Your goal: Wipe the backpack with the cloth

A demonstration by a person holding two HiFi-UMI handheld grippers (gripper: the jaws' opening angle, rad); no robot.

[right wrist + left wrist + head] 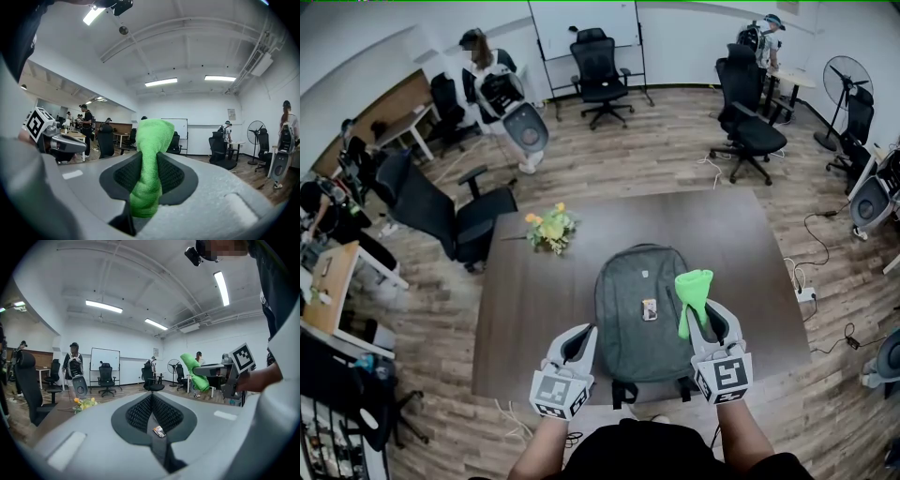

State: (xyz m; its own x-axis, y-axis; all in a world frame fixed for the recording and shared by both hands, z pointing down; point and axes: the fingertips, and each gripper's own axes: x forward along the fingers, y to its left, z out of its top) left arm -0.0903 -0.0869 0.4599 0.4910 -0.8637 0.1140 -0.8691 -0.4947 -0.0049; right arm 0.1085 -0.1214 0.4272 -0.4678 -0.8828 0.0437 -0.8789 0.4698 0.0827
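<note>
Your left gripper (pixel 152 398) has its jaws together, nothing between them. At the right of the frame, your right gripper (pixel 206 371) holds a green cloth (pixel 193 366).

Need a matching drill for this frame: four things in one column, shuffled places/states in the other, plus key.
1. backpack
2. cloth
3. left gripper
4. flowers

A. clamped in the right gripper
B. fingers shut, nothing between them
C. lying flat in the middle of the table
D. on the table's far left part

Pairs: 1-C, 2-A, 3-B, 4-D
</note>
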